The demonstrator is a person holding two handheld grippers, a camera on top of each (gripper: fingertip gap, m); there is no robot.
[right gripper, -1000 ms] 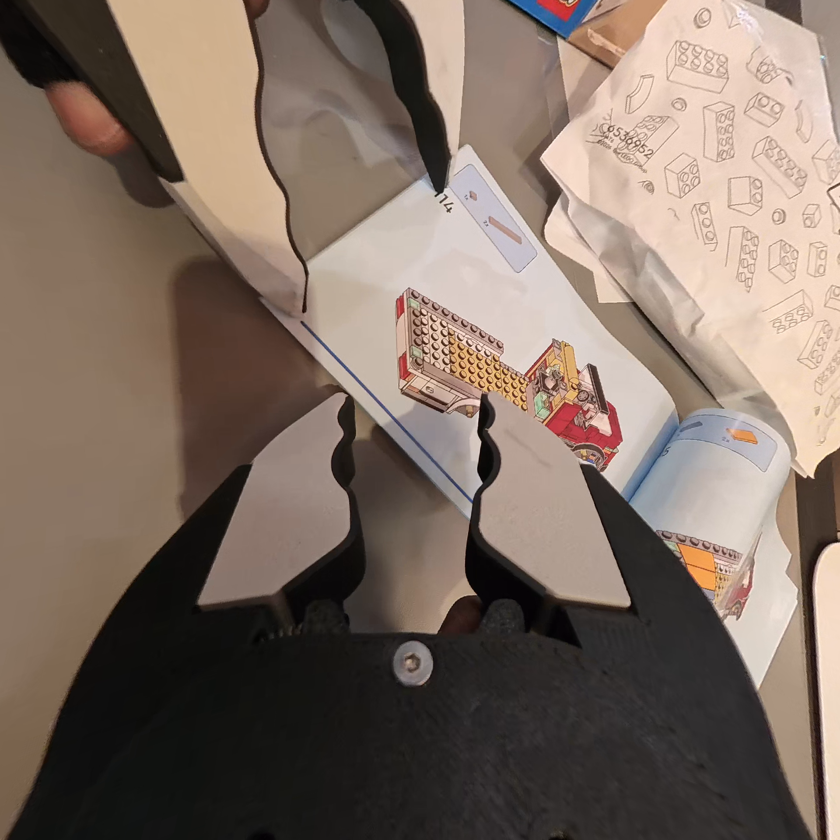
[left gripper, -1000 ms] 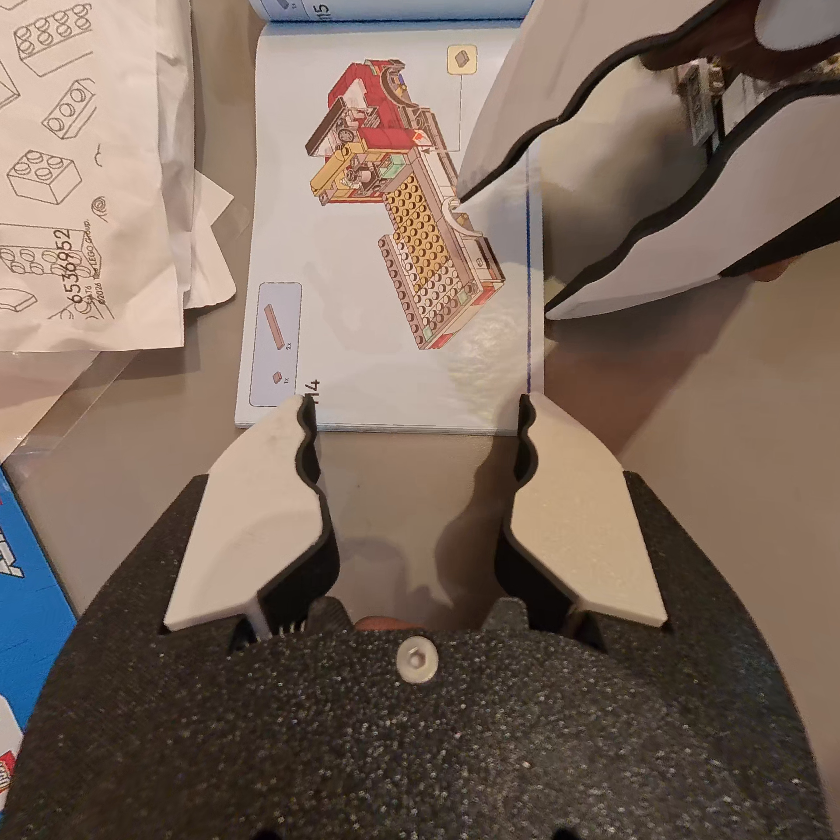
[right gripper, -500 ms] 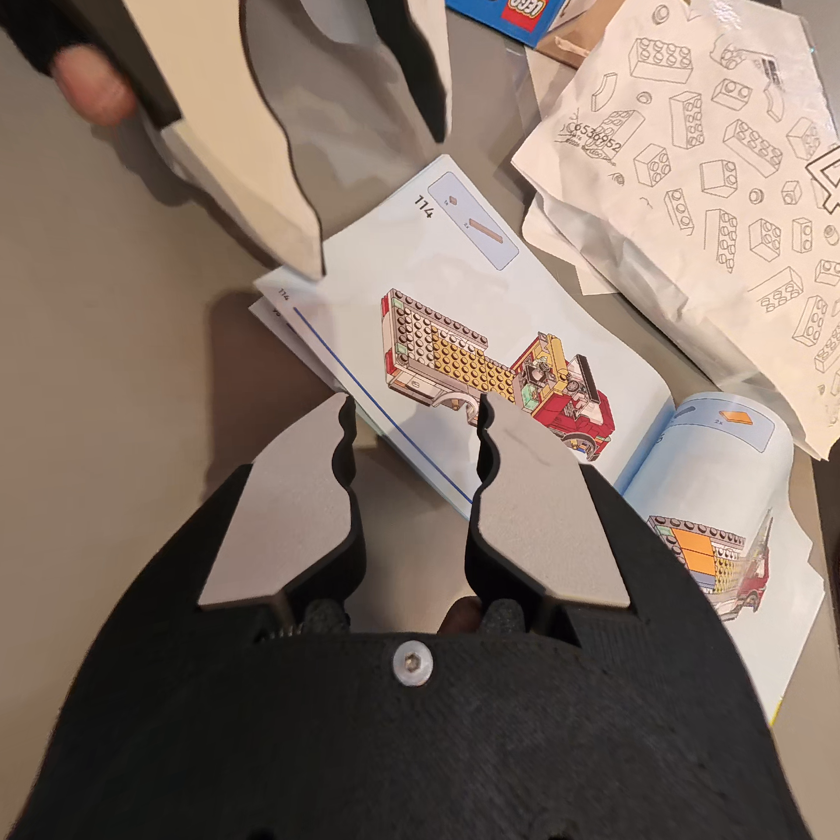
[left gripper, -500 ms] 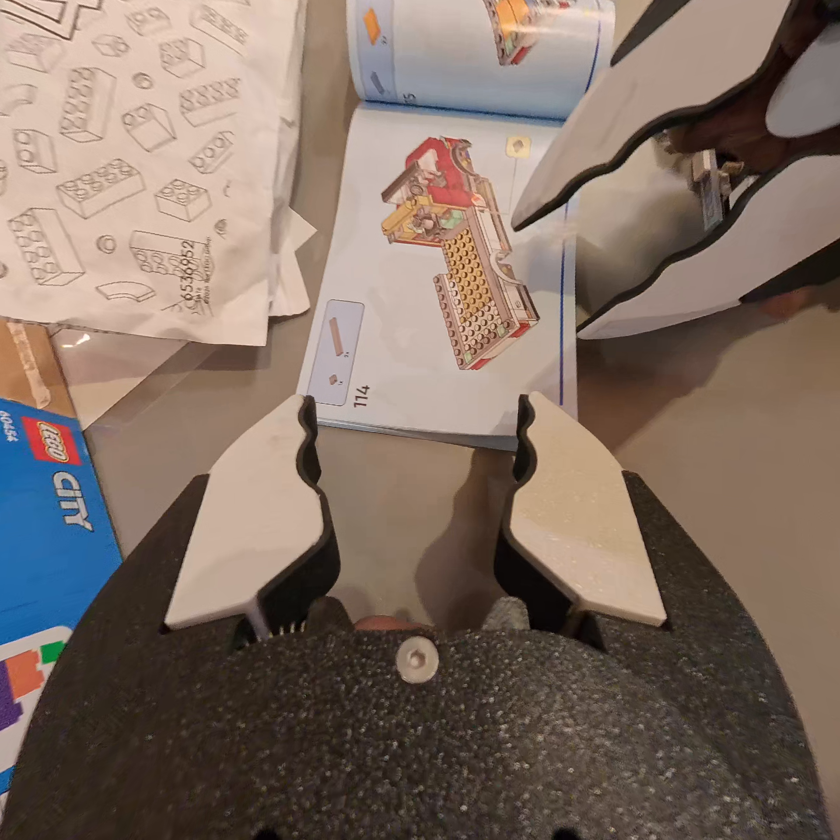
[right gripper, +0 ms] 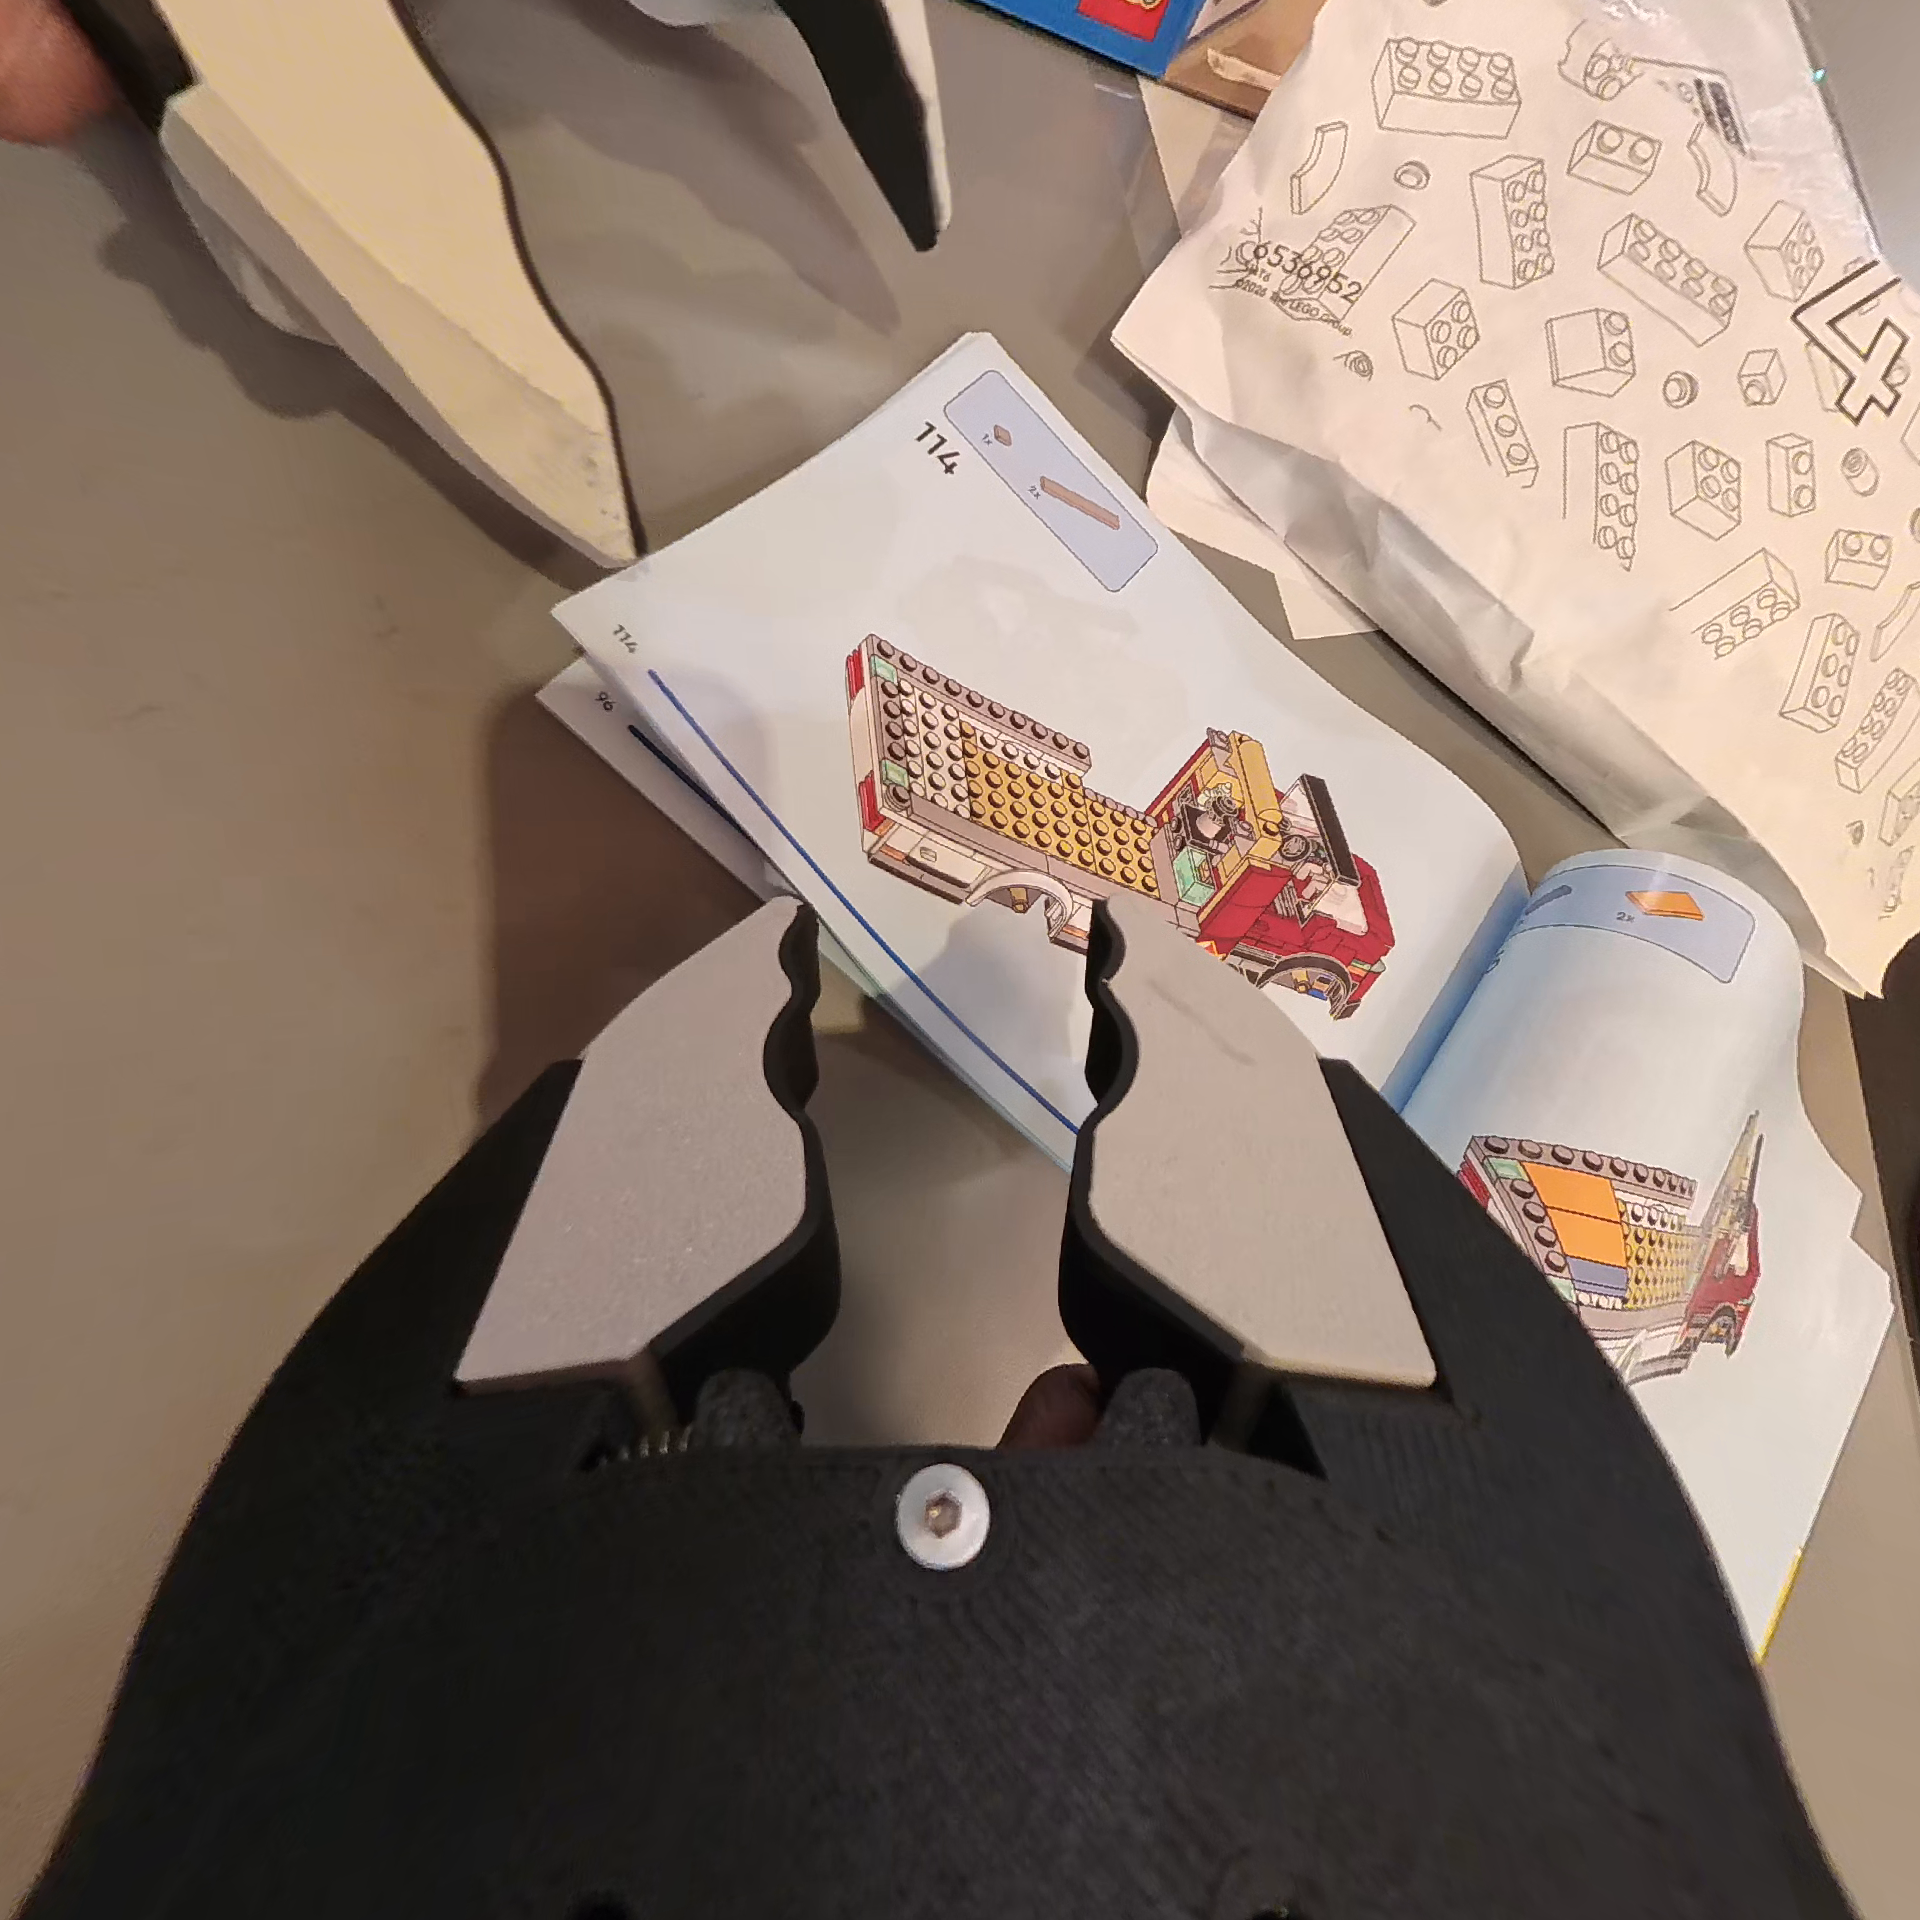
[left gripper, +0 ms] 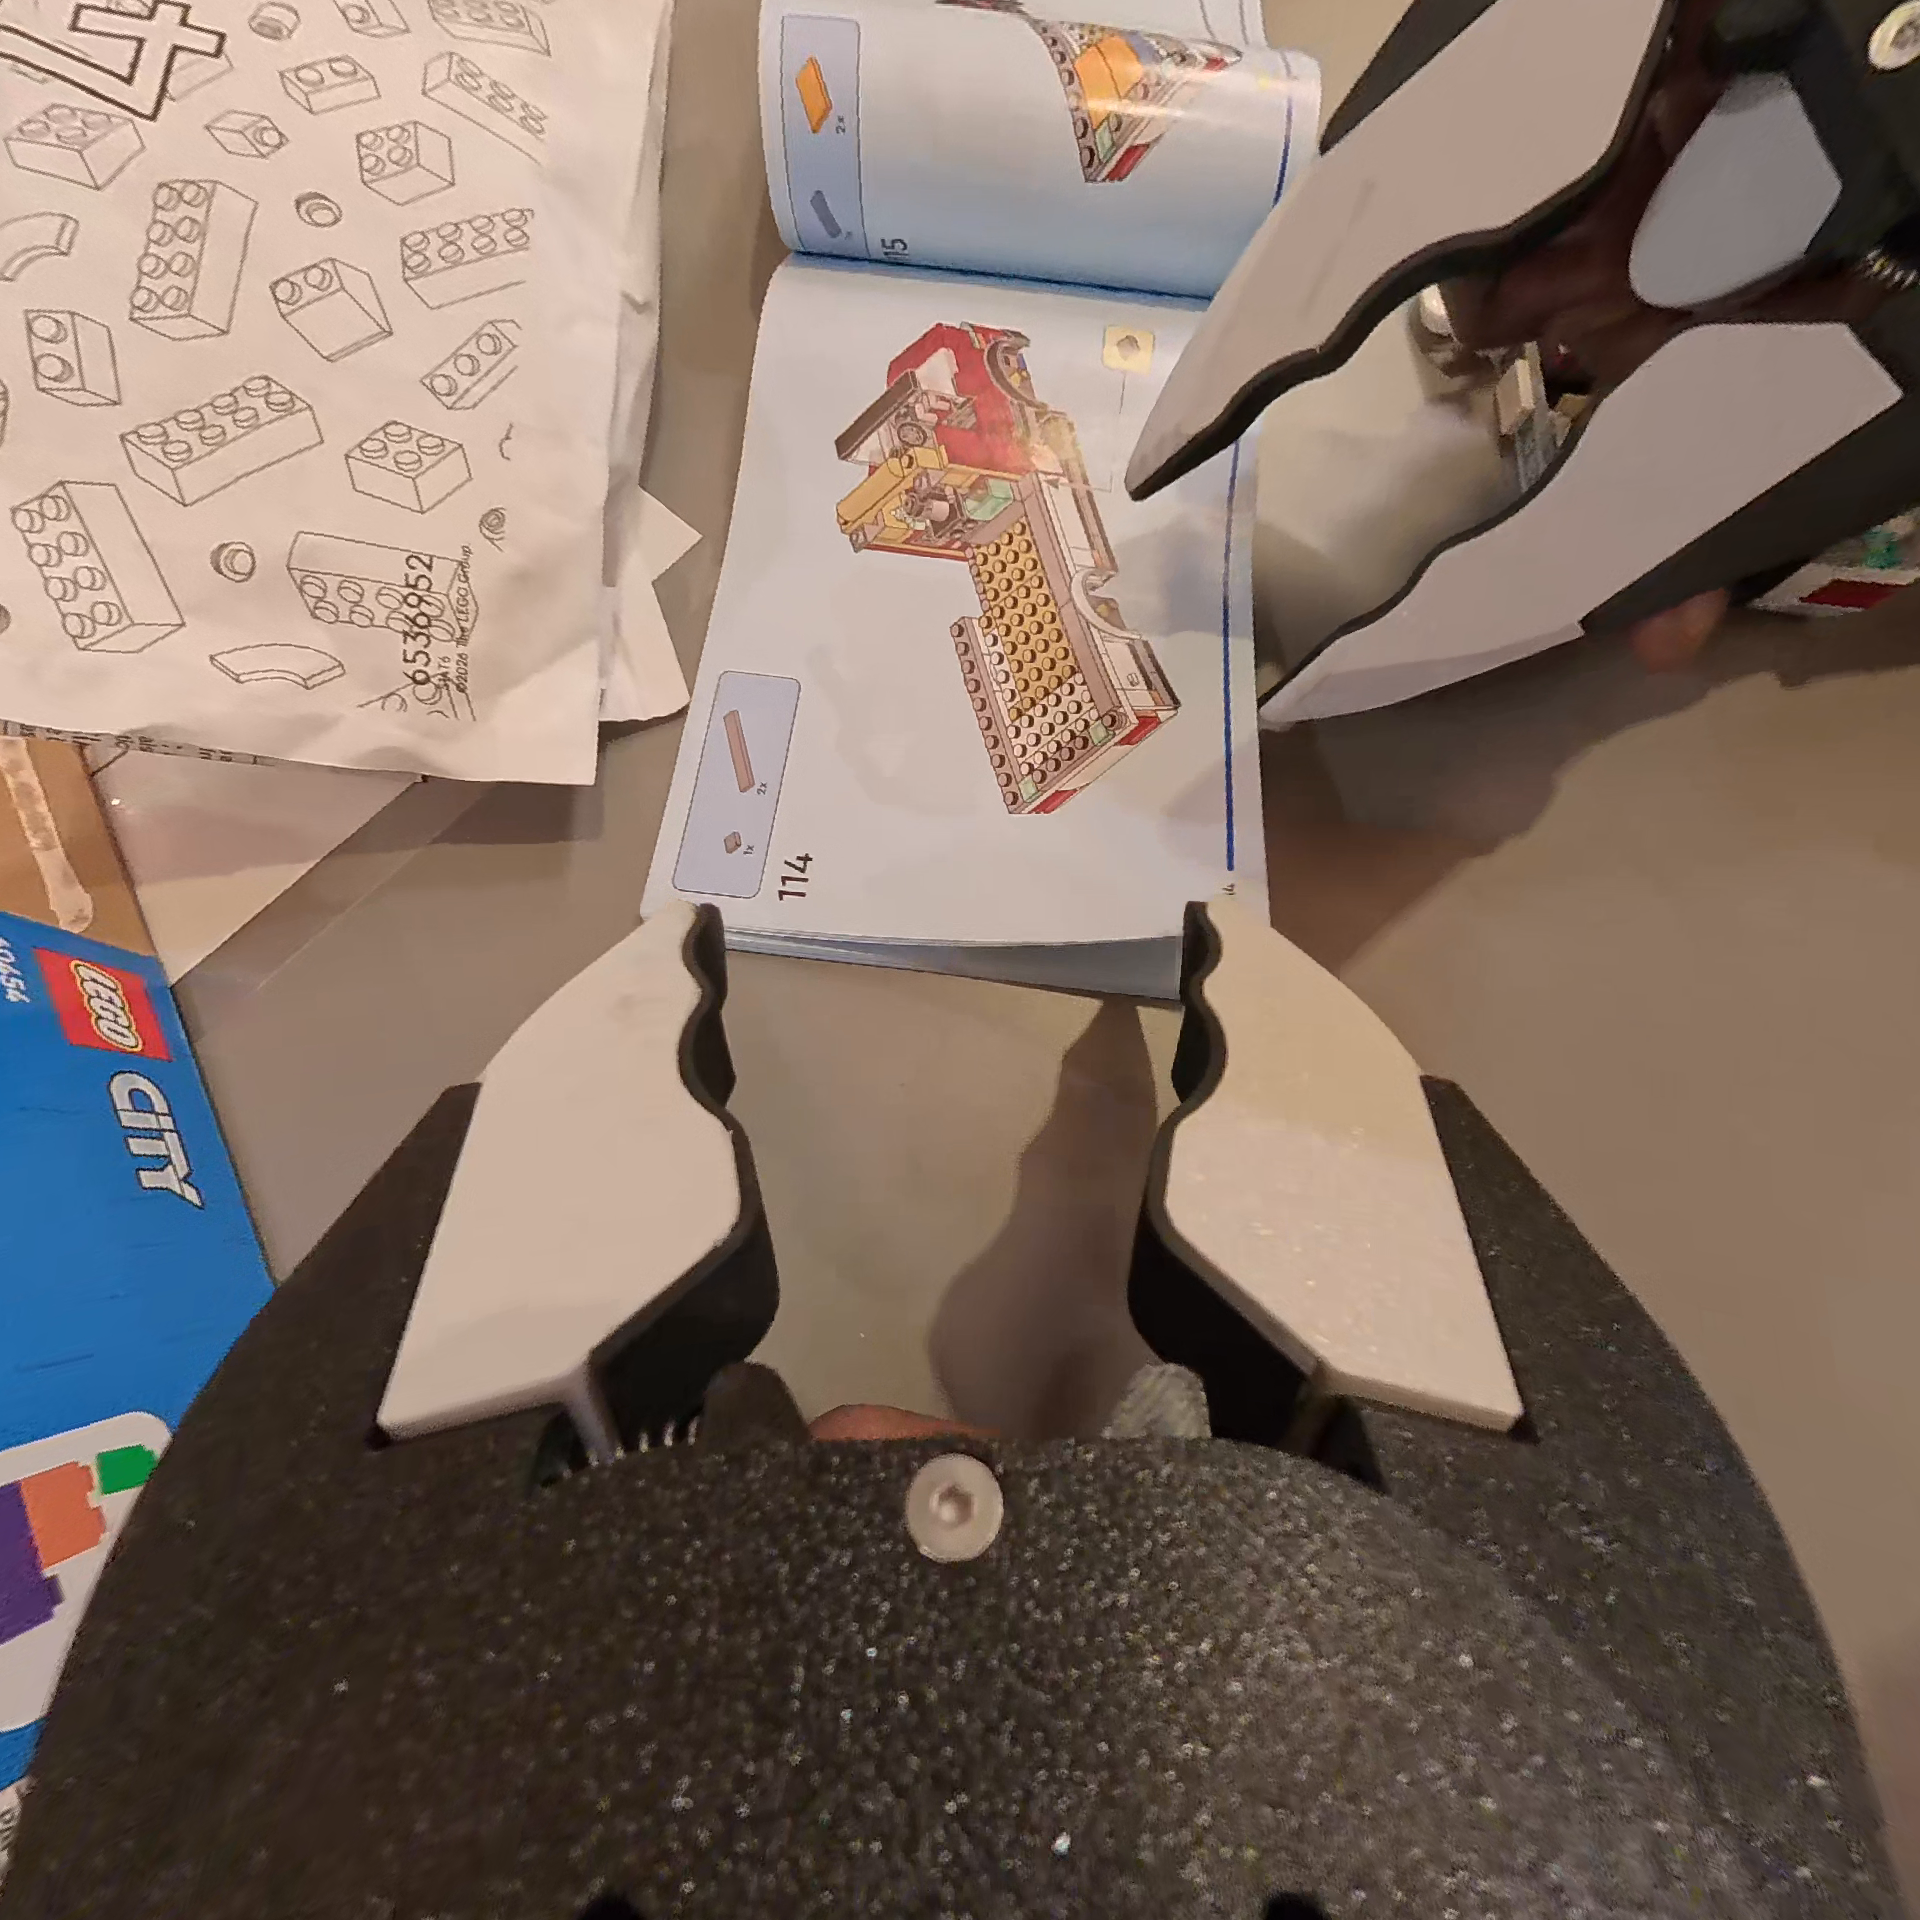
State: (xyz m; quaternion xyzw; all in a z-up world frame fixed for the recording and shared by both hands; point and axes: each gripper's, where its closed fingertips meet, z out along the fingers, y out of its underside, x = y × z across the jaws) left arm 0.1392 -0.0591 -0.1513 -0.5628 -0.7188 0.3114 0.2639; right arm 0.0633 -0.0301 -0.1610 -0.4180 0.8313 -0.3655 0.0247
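Observation:
An open instruction booklet (left gripper: 956, 665) lies flat on the grey table (left gripper: 1579, 1039). Its near page pictures a red and tan brick truck. My left gripper (left gripper: 945, 925) is open wide and empty, its fingertips just above the booklet's near edge. My right gripper (right gripper: 948, 920) is open and empty, hovering over the booklet's (right gripper: 1039, 665) long edge. It shows in the left wrist view (left gripper: 1226, 592) at the upper right, over the booklet's right edge. The left gripper shows in the right wrist view (right gripper: 769, 390) at the top left, just off the booklet's corner.
A white paper bag printed with brick outlines (left gripper: 260, 364) lies left of the booklet, also seen in the right wrist view (right gripper: 1558, 364). A blue box (left gripper: 94, 1195) lies at the near left. Part of a brick model (left gripper: 1860, 566) shows behind the right gripper.
Both grippers have drawn back from the booklet, so more of it, the bag and the blue box shows. The left gripper's fingertips have come off the booklet's corner. Both jaws stay open.

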